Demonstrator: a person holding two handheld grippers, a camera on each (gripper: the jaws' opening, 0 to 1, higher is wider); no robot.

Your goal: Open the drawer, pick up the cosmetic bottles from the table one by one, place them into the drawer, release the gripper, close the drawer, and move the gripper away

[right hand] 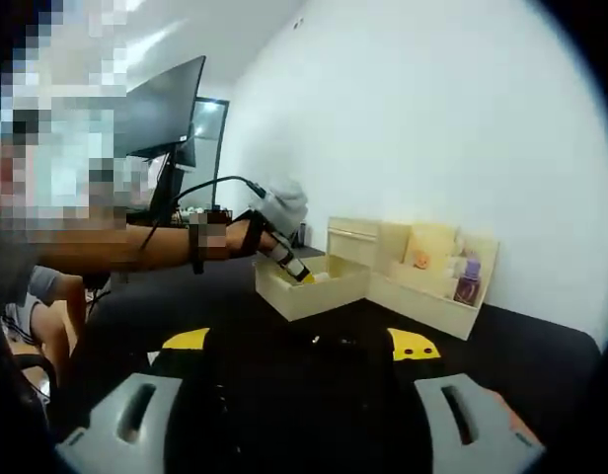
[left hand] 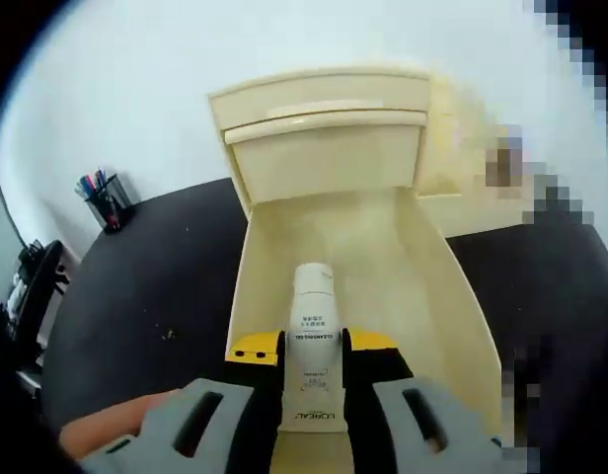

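Black table (left hand: 156,296): left tool (left hand: 314,348) clamps white bottle (left hand: 312,341) over open drawer (left hand: 437,276) (right tool (right hand: 301,346) agape).

Cosmetic bottle (left hand: 312,346): white, tall and slim, with a rounded white cap and dark printed lettering down its front. Clamped between yellow-tipped jaws at its lower body, cap pointing away from the camera, held over the open drawer's interior. Drawer (left hand: 422,286): cream-coloured, shallow, rectangular, pulled fully out from a matching cream organiser standing on a black table; inner floor bare where visible. In the right gripper view the drawer (right hand: 314,291) projects forward from the organiser.
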